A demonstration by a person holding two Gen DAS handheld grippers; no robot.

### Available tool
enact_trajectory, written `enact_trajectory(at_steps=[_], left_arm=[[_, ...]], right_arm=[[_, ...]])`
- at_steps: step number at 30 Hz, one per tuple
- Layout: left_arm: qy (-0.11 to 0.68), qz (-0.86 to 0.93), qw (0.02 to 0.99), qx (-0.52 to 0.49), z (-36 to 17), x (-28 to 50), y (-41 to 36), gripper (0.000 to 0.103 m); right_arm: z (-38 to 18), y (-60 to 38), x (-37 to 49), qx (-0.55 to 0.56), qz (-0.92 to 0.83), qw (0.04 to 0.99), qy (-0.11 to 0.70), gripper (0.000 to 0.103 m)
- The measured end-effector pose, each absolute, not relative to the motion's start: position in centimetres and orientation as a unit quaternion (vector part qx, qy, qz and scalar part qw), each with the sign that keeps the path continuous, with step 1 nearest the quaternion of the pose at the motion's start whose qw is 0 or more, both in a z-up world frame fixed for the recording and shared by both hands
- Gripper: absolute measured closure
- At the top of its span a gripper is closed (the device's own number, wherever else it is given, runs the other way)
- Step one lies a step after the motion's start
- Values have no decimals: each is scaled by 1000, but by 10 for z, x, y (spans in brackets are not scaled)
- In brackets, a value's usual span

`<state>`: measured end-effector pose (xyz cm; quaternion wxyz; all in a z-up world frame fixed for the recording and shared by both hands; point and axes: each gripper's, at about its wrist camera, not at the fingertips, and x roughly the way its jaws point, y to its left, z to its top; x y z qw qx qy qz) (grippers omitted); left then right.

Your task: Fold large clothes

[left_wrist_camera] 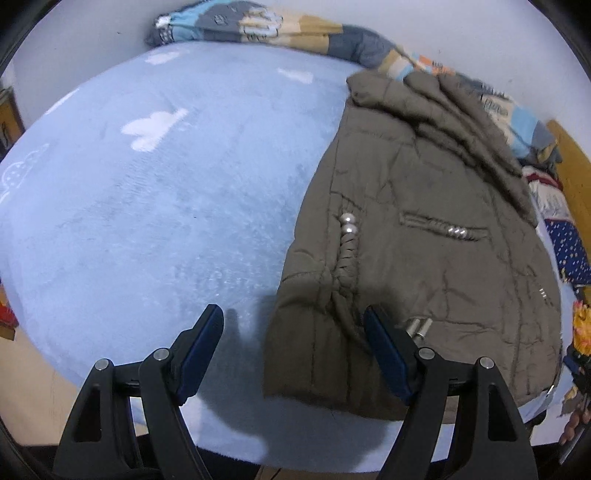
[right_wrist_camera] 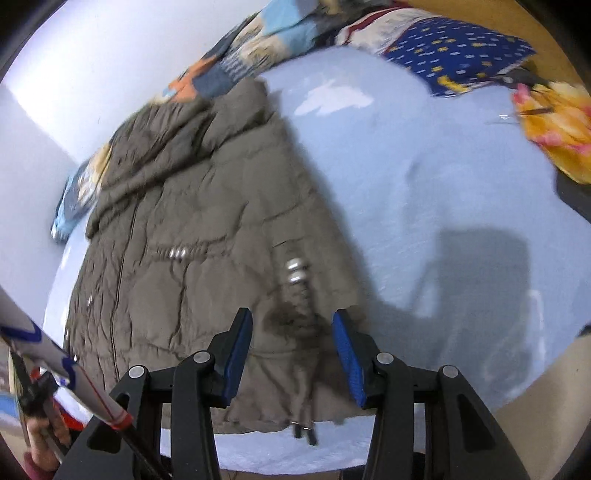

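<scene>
An olive-brown padded coat (left_wrist_camera: 417, 240) lies flat on a light blue blanket (left_wrist_camera: 166, 184), its hood toward the far wall and its hem at the near edge. It has braided trim with pearl beads (left_wrist_camera: 348, 224). My left gripper (left_wrist_camera: 295, 321) is open and empty, above the coat's near left hem corner. In the right wrist view the same coat (right_wrist_camera: 192, 229) fills the left half. My right gripper (right_wrist_camera: 293, 325) is open and empty, just above the coat's near right hem by the braided cord (right_wrist_camera: 299, 295).
A patchwork quilt (left_wrist_camera: 295, 29) is bunched along the white wall behind the coat. A blue dotted pillow (right_wrist_camera: 458, 51) and a yellow flowered cloth (right_wrist_camera: 557, 125) lie at the bed's right end. The left hand-held gripper's handle (right_wrist_camera: 55, 358) shows at the right view's lower left.
</scene>
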<state>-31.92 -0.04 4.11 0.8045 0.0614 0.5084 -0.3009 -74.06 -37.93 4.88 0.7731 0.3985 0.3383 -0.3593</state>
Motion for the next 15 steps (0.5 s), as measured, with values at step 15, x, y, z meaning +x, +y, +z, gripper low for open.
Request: enact_trajectory(at_steps=[15], left_arm=[[547,-314,776,16,24,-321,2,25]], right_arm=[[1,-384,-759,533,-316,722,308,46]])
